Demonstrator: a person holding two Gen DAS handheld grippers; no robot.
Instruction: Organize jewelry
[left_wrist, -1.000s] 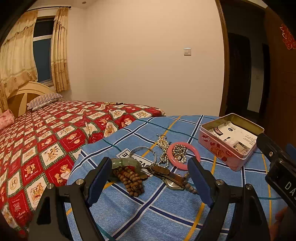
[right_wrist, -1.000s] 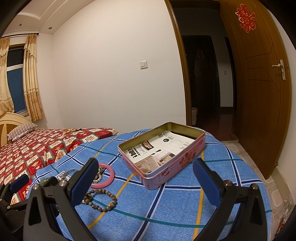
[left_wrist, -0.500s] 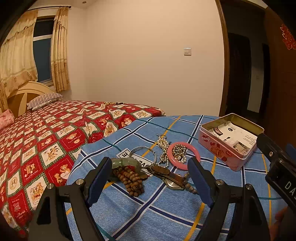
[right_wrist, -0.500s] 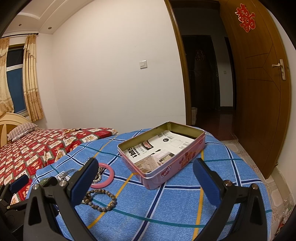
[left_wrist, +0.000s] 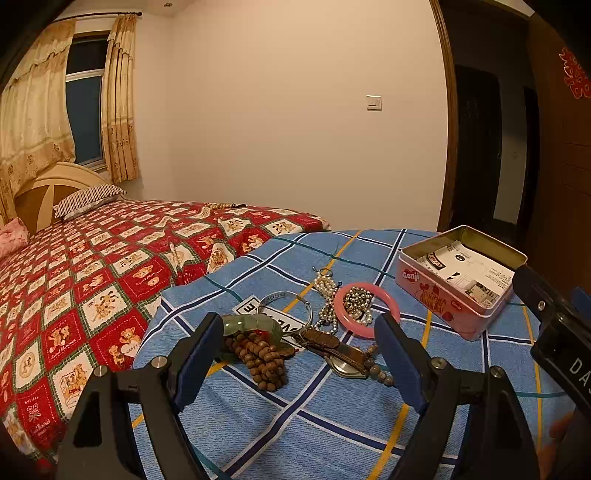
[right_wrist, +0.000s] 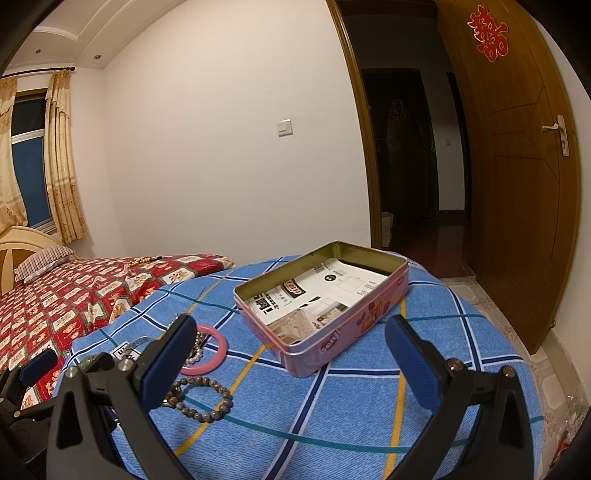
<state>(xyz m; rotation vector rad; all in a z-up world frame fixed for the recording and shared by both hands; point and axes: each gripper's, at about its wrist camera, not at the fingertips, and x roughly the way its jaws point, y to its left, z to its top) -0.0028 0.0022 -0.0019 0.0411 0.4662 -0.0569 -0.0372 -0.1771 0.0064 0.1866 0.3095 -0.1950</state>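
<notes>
1. The left gripper (left_wrist: 295, 349) hangs with its jaws spread wide and nothing between them, low in the frame just short of the jewellery heap. The right gripper (right_wrist: 291, 356) is equally spread and empty, its blue ribbed pads (right_wrist: 413, 363) framing the near corner of the pink tin (right_wrist: 345, 334).

2. Risk, as I judge it: the pile at lower centre of the left view is tangled. The wooden bead bracelet (left_wrist: 258, 356) lies against the green jade bangle (left_wrist: 253, 325), and the leather-strapped watch (left_wrist: 338, 352) overlaps a dark bead strand (left_wrist: 380, 371). A pinch on one piece could drag its neighbours along.

3. The pearl strand (left_wrist: 327, 295) and a cluster of small metallic beads (left_wrist: 356, 301) sit inside and beside the pink bangle (left_wrist: 388, 299); loose, round beads may slip through the jaws.

4. The smooth, hard bangles, including the thin silver bangle (left_wrist: 286, 299), offer little purchase and could squirt out sideways.

5. The blue plaid cloth (left_wrist: 280, 417) is soft and domes away to its edges, so a dropped piece might roll off.

6. The tin, at right-centre of the left view, is open, thin-walled metal lined with printed paper (right_wrist: 317, 291); a nudge could slide it.
</notes>
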